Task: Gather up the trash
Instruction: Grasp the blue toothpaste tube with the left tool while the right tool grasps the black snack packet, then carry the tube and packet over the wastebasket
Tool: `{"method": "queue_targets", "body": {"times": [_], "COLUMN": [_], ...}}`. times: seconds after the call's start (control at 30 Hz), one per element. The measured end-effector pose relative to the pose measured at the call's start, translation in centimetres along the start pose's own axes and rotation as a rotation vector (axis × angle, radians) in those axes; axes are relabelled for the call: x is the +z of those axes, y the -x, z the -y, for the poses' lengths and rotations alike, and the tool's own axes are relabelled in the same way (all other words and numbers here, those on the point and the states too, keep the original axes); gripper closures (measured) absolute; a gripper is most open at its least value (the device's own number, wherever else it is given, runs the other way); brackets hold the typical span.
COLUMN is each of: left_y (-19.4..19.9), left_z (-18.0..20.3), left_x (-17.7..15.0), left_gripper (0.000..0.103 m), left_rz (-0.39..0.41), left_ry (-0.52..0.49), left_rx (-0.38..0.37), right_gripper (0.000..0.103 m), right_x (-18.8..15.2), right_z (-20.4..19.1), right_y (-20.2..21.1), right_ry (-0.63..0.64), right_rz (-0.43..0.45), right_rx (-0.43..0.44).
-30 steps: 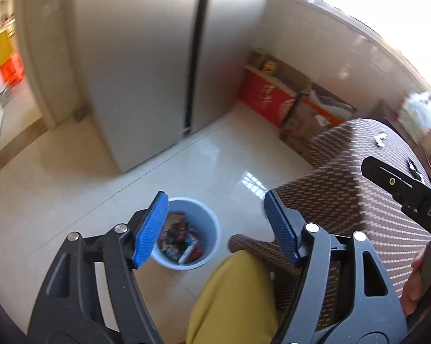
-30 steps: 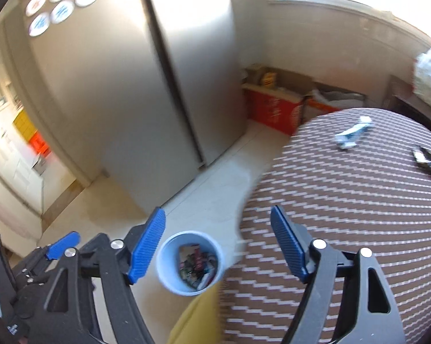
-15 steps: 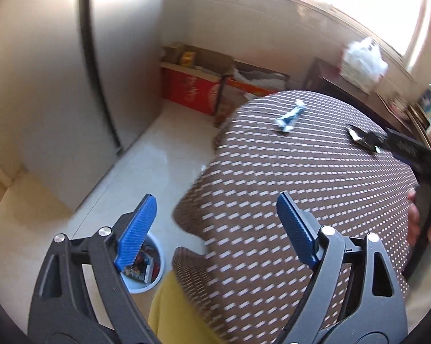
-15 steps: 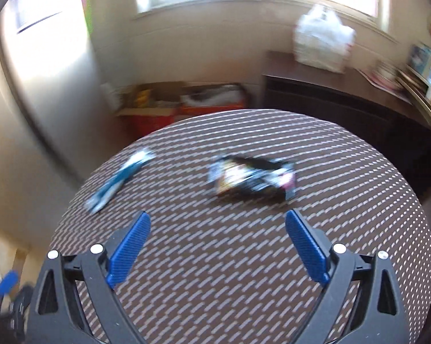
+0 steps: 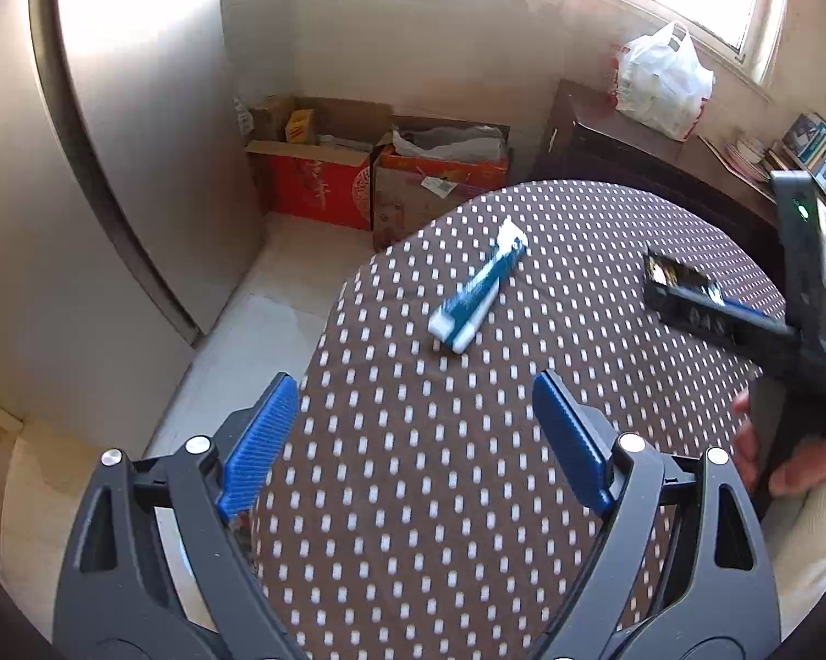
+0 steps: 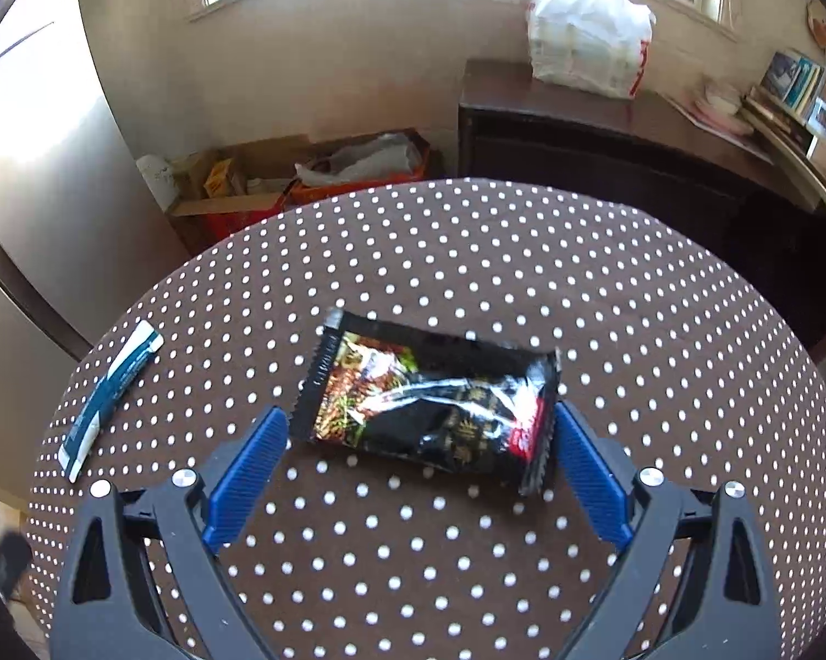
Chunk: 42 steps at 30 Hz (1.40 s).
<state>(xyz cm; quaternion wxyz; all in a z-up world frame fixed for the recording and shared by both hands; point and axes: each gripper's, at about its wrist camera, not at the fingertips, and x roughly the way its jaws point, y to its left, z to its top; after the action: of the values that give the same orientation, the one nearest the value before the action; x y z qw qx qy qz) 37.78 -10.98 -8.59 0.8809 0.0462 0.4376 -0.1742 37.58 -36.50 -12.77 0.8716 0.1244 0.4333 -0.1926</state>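
On my left wrist view, the left gripper point(image 5: 413, 423) hangs with jaws apart over the dotted tabletop point(image 5: 413, 522), a blue-white wrapper point(image 5: 476, 289) lying flat ahead. On my right wrist view, the right gripper point(image 6: 421, 454) has its jaws spread, flanking a crinkled, glossy black packet point(image 6: 429, 407) mid-tabletop.

White plastic bag point(image 6: 589, 27) sits on dark cabinet point(image 6: 605, 132).
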Motion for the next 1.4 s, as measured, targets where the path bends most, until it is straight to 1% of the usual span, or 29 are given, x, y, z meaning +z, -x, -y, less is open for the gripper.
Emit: {"method": "queue_targets", "body": {"times": [0.03,0.13,0.2,0.23,0.27,0.33,0.4,0.43,0.47,0.5,0.53,0.57,0.6,0.63,0.73,0.83,0.93,1.07,1.1,1.2,1.4], "left_y": [-0.5,-2.3,-3.8,-4.5,-5.6,-7.0,-7.8,-8.0,-8.0,-7.9,-7.7,-7.6,-7.5,-7.3,-6.9,-6.4,-5.4,-3.2,-2.5,-0.7,3.1], "left_z": [0.2,0.8,1.4,1.4,1.7,2.0,2.3,2.6,2.9,3.2,3.6,4.0,4.4,4.6,4.7,4.2,3.3,1.9,1.4,-0.2,-4.1], "left_x": [0.5,2.0,2.7,2.9,3.2,3.6,3.8,3.9,4.0,4.1,4.0,3.9,3.8,3.6,3.1,2.8,2.6,1.8,1.5,1.0,-0.8], "left_gripper": [0.017,0.017,0.017,0.017,0.017,0.017,0.019,0.024,0.036,0.052,0.06,0.076,0.085,0.087,0.089,0.089,0.089,0.089,0.089,0.089,0.089], "left_rz": [-0.005,-0.013,-0.027,-0.036,-0.05,-0.065,-0.064,-0.053,-0.041,-0.036,-0.034,-0.031,-0.03,-0.027,-0.014,-0.016,0.013,0.071,0.086,0.117,0.166], "left_ry": [0.001,-0.014,-0.021,-0.022,-0.026,-0.032,-0.046,-0.067,-0.085,-0.108,-0.128,-0.151,-0.177,-0.194,-0.212,-0.194,-0.165,-0.146,-0.135,-0.096,-0.021], "left_rx": [0.003,0.007,0.007,0.007,0.007,0.01,0.011,0.027,0.026,-0.003,-0.018,-0.021,-0.022,-0.017,-0.014,-0.01,-0.009,0.024,0.041,0.06,0.117], "right_gripper": [0.016,0.021,0.029,0.039,0.042,0.043,0.045,0.045,0.048,0.05,0.06,0.066,0.07,0.075,0.081,0.087,0.093,0.094,0.094,0.095,0.097], "right_x": [0.3,0.3,0.1,0.0,-0.2,-0.4,-0.4,-0.5,-0.4,-0.4,-0.6,-0.7,-0.6,-0.6,-0.4,-0.3,-0.3,-0.4,-0.5,-0.6,-1.5], "right_z": [-0.3,-0.1,0.5,0.9,1.3,1.4,1.9,2.1,2.2,2.3,2.3,2.4,2.6,2.7,3.3,3.6,3.4,2.9,2.7,1.6,-2.0], "right_y": [-0.4,-0.7,-0.1,0.0,0.3,0.6,0.7,0.9,0.9,0.9,1.1,1.2,1.2,1.1,1.0,1.0,1.6,2.6,2.9,3.7,6.0], "right_ry": [0.007,-0.011,-0.032,-0.05,-0.053,-0.038,-0.058,-0.063,-0.064,-0.062,-0.061,-0.062,-0.068,-0.075,-0.102,-0.126,-0.106,-0.106,-0.107,-0.088,-0.01], "right_rz": [0.009,0.032,0.045,0.039,0.045,0.051,0.056,0.058,0.059,0.059,0.06,0.06,0.061,0.061,0.061,0.064,0.081,0.099,0.103,0.115,0.14], "right_rx": [0.001,0.036,0.056,0.054,0.048,0.061,0.075,0.081,0.084,0.084,0.089,0.095,0.108,0.117,0.163,0.197,0.186,0.203,0.215,0.231,0.302]}}
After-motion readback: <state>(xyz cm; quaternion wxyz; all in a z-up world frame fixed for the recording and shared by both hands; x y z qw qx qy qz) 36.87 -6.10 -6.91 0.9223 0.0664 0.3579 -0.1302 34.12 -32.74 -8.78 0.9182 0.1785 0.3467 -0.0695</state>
